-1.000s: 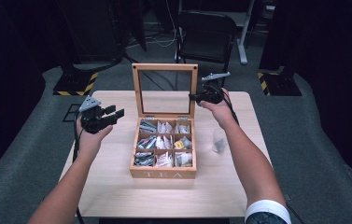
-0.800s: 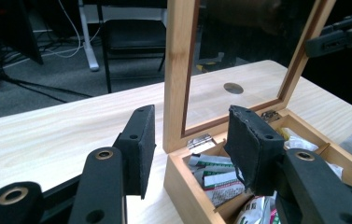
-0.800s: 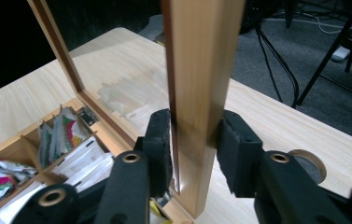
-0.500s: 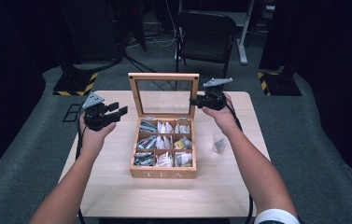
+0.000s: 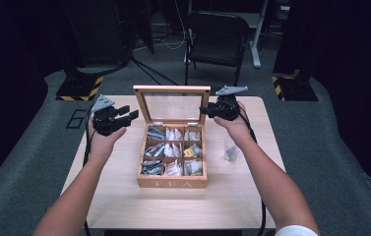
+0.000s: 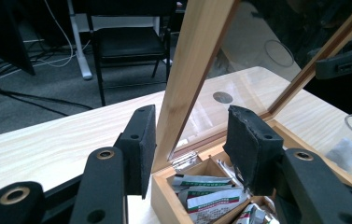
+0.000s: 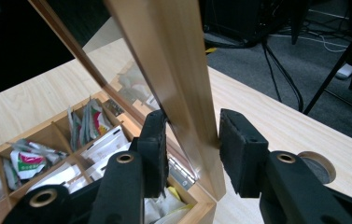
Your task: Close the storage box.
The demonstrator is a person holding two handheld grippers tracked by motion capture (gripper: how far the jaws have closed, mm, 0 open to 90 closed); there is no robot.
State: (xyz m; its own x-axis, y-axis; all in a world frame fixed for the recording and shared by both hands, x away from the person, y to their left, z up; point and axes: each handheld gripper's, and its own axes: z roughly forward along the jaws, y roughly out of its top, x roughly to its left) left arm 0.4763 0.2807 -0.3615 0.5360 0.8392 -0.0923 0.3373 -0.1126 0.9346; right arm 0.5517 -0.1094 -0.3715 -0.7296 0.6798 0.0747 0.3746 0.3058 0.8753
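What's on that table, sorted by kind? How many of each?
Wooden tea box with its glass lid up: 1
Compartments in the box, holding tea packets: 9
Clear cup to the right of the box: 1
Hand-held grippers: 2, the left gripper and the right gripper
Total, compartments aside: 4

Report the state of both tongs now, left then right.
Left tongs: open, straddling the lid frame's edge, pads off it.
Right tongs: open around the lid's other side rail, a gap at each pad; jaws just opened slightly.
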